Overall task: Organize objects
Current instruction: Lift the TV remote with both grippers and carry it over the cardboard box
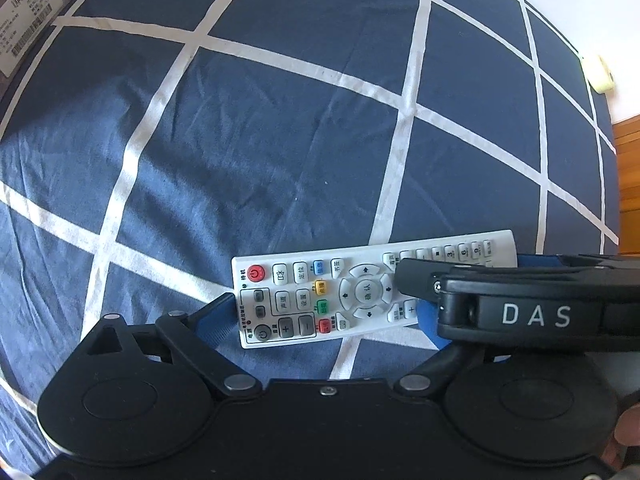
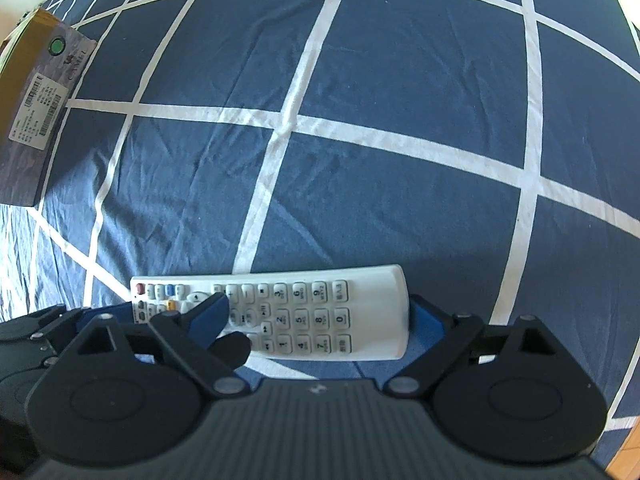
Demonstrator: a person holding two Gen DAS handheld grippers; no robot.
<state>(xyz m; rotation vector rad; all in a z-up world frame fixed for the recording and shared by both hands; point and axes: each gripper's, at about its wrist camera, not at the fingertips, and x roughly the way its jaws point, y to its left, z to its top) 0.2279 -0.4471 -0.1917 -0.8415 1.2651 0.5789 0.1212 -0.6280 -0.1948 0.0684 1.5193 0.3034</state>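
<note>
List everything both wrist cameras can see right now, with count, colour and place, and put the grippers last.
remote control: one, white with grey, red, blue, yellow and green buttons; lying face up on the bedsheet, across both grippers' jaws.
bedsheet: one, dark blue with a white grid; covers the whole surface.
cardboard box: one, brown and grey with a white barcode label and a green sticker; far left on the sheet.
small pale object: one, cream; at the sheet's far right edge, too small to identify.
wooden floor: brown; beyond the right edge.
left gripper: black with blue pads; spans the remote's power-button end.
right gripper: black with blue pads; spans the number-pad end.
</note>
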